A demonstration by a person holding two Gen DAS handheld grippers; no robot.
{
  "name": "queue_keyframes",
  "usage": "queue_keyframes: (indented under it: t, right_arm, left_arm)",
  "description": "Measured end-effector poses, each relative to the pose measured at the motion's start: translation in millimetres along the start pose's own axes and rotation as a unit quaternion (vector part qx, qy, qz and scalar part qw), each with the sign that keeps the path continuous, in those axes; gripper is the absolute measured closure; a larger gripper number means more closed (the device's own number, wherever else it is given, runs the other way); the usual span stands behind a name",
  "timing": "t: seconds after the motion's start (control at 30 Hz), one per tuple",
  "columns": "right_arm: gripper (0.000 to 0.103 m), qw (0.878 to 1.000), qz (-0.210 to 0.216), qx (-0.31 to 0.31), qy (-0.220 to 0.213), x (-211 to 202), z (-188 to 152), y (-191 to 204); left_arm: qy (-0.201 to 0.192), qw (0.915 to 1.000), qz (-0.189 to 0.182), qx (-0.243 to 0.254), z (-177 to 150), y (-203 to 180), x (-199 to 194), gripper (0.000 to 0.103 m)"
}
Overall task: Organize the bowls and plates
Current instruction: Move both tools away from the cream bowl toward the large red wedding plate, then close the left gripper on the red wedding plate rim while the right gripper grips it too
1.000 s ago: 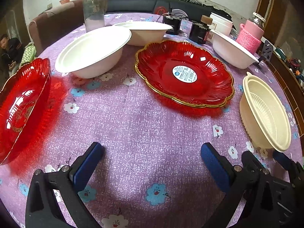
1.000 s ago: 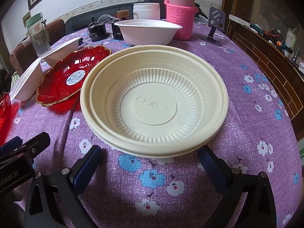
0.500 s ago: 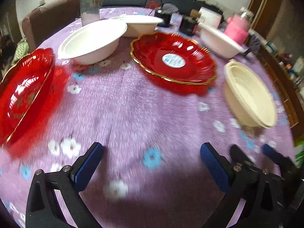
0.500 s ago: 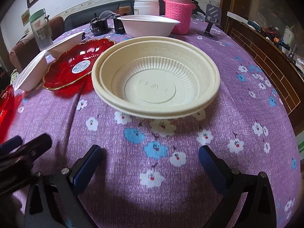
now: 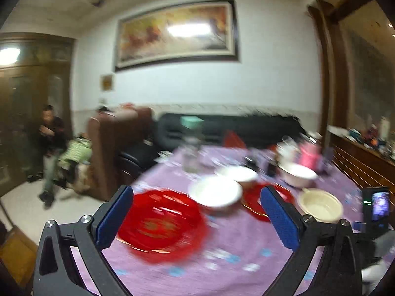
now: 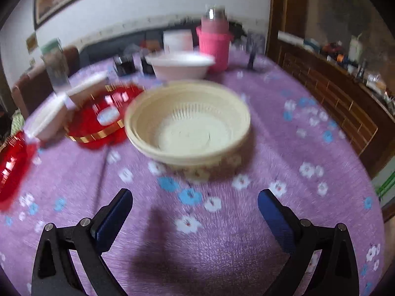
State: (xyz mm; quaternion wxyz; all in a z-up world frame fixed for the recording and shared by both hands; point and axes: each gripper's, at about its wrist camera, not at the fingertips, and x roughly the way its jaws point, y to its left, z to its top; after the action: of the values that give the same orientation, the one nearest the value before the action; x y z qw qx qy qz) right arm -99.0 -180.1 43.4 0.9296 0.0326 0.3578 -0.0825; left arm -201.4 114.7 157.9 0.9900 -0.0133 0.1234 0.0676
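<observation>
Both views are motion-blurred. My left gripper point(image 5: 195, 219) is open and empty, raised over the near table edge, with a red plate point(image 5: 160, 219) just beyond its fingers. A white bowl point(image 5: 214, 193), a second white bowl point(image 5: 238, 175), a second red plate point(image 5: 254, 202), a cream bowl point(image 5: 319, 204) and a third white bowl point(image 5: 297, 174) lie farther back. My right gripper point(image 6: 195, 212) is open and empty, well short of the cream bowl point(image 6: 190, 123). The red plate with a sticker point(image 6: 103, 116) and a white bowl point(image 6: 180, 66) show behind it.
The table has a purple flowered cloth point(image 6: 284, 148). At its far side stand a pink flask point(image 6: 214, 44), a clear bottle point(image 6: 55, 66), a white tub point(image 6: 177, 40) and dark jars point(image 6: 123, 65). A person point(image 5: 50, 148) sits by a brown chair point(image 5: 113, 148) to the left.
Both grippers have pulled back and risen; the left view has tilted up to show the room and wall. The dishes look smaller and farther. None has been moved or grasped.
</observation>
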Motion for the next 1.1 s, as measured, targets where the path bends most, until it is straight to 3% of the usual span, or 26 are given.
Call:
queue_keyframes:
  t: [0.13,0.27,0.47,0.53,0.7,0.83,0.97,1.1]
  right_arm:
    - [0.001,0.996,0.016,-0.022,-0.083,-39.8,12.8,26.9]
    - [0.001,0.990,0.073,-0.071,-0.097,-48.3,33.8,71.6]
    - [0.000,0.974,0.212,-0.071,-0.020,-24.6,48.9,140.1]
    - [0.000,0.969,0.239,-0.066,0.005,-13.1,50.5,159.1]
    - [0.004,0.958,0.272,-0.075,0.051,13.5,50.8,197.4]
    - [0.016,0.953,0.280,-0.081,0.085,31.4,50.7,225.1]
    - [0.020,0.950,0.279,-0.084,0.113,47.6,49.4,242.1]
    - [0.021,0.948,0.278,-0.080,0.134,58.8,47.0,250.0]
  left_arm:
    - [-0.010,0.9968,0.072,-0.032,15.9,55.0,1.4,0.000]
    - [0.030,0.9922,0.103,-0.063,22.2,104.0,27.7,0.000]
    - [0.113,0.9857,0.070,-0.103,8.9,155.9,75.1,0.000]
    - [0.129,0.9837,0.068,-0.105,2.9,163.9,83.0,0.000]
    - [0.176,0.9744,0.043,-0.133,-6.3,178.3,118.2,0.000]
    - [0.238,0.9559,0.023,-0.171,-17.5,193.7,161.7,0.000]
    - [0.279,0.9369,0.003,-0.211,-30.7,204.8,194.4,0.000]
    - [0.297,0.9318,-0.001,-0.208,-38.2,201.6,213.3,0.000]
